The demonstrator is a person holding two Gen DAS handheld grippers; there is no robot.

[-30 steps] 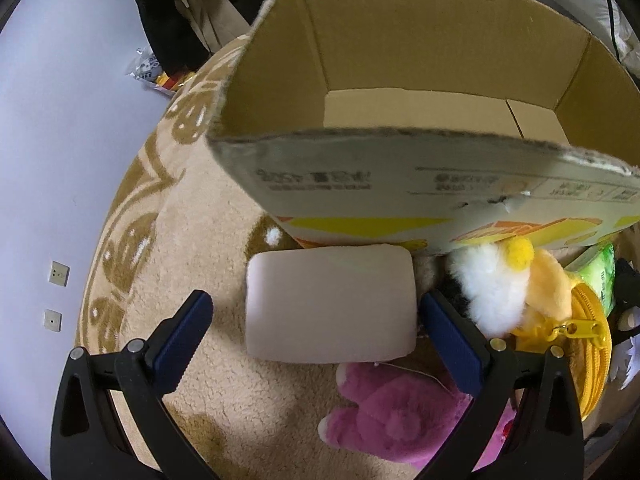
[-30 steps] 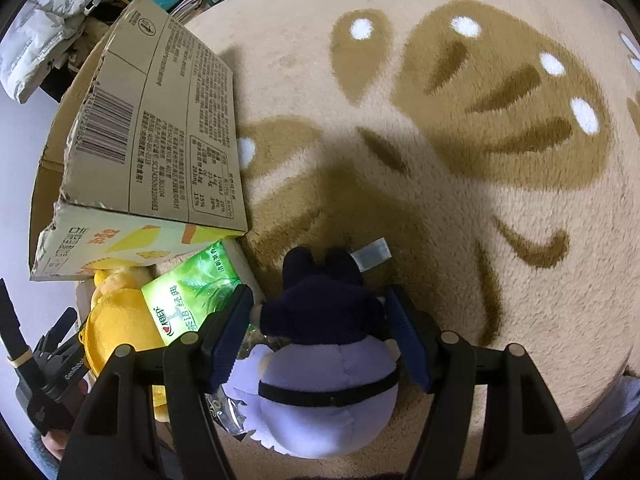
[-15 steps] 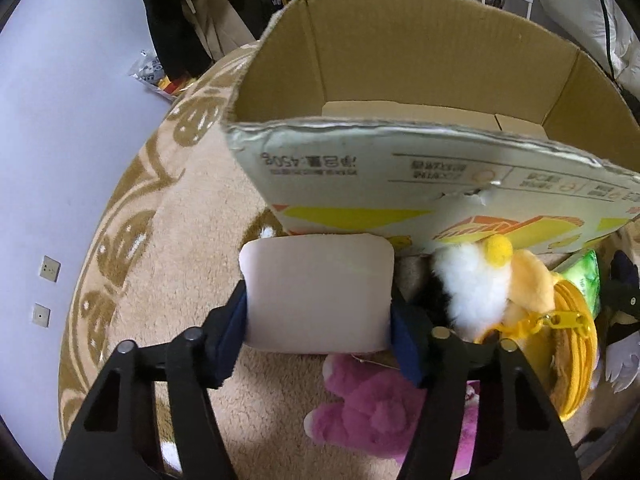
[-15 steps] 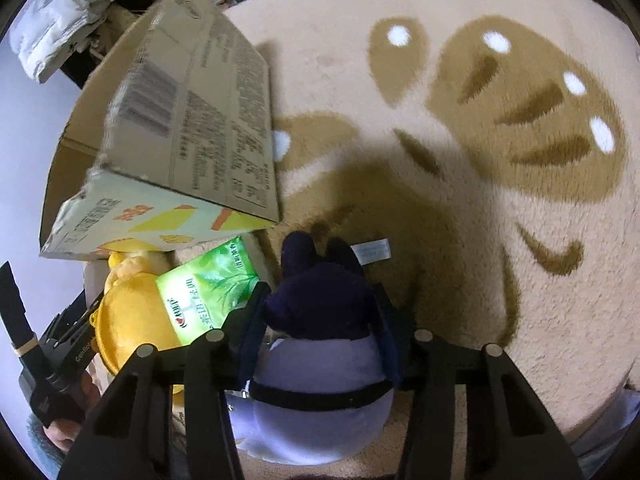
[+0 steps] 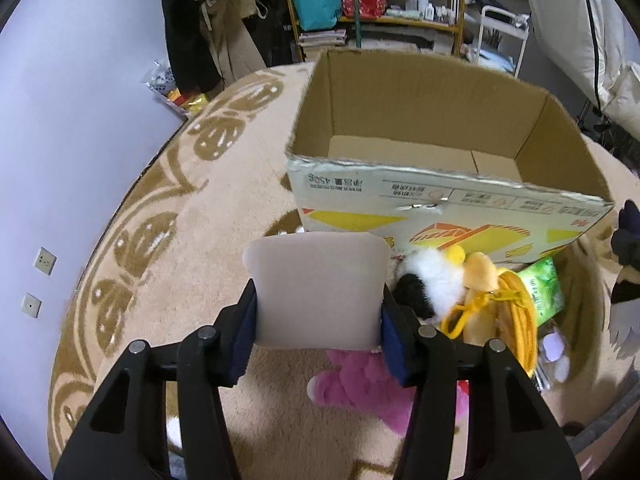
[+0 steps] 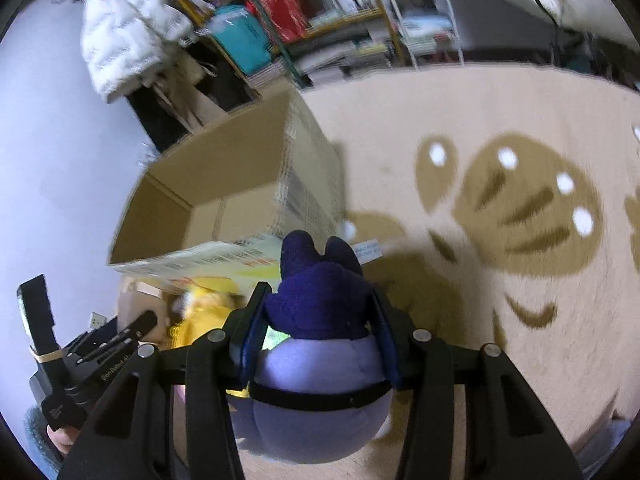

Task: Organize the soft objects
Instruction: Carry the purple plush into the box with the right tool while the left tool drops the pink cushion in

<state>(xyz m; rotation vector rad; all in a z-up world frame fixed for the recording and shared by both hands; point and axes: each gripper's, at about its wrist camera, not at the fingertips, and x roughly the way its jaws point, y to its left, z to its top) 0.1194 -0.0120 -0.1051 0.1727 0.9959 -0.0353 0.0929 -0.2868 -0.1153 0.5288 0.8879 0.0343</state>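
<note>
My left gripper (image 5: 318,306) has its jaws closing on a pale pink square cushion (image 5: 316,276), and the blue pads press its two sides. The cushion hangs above the carpet in front of the open cardboard box (image 5: 440,208). My right gripper (image 6: 320,300) is shut on a plush toy with a dark blue head and lilac body (image 6: 316,380), held up off the carpet just right of the box (image 6: 240,184). That plush also shows at the right edge of the left wrist view (image 5: 626,240). The box holds nothing that I can see.
By the box's front wall lie a black-and-white and yellow plush (image 5: 432,284), a yellow zip pouch (image 5: 516,320), a green packet (image 5: 540,288) and a pink plush (image 5: 360,384). A beige patterned carpet (image 5: 160,240) covers the floor. Shelves (image 5: 380,8) and hanging clothes (image 5: 208,40) stand behind.
Both grippers closed on their soft things and lifted them off the carpet. The views rose and tilted up, so the box interior and the shelves behind now show.
</note>
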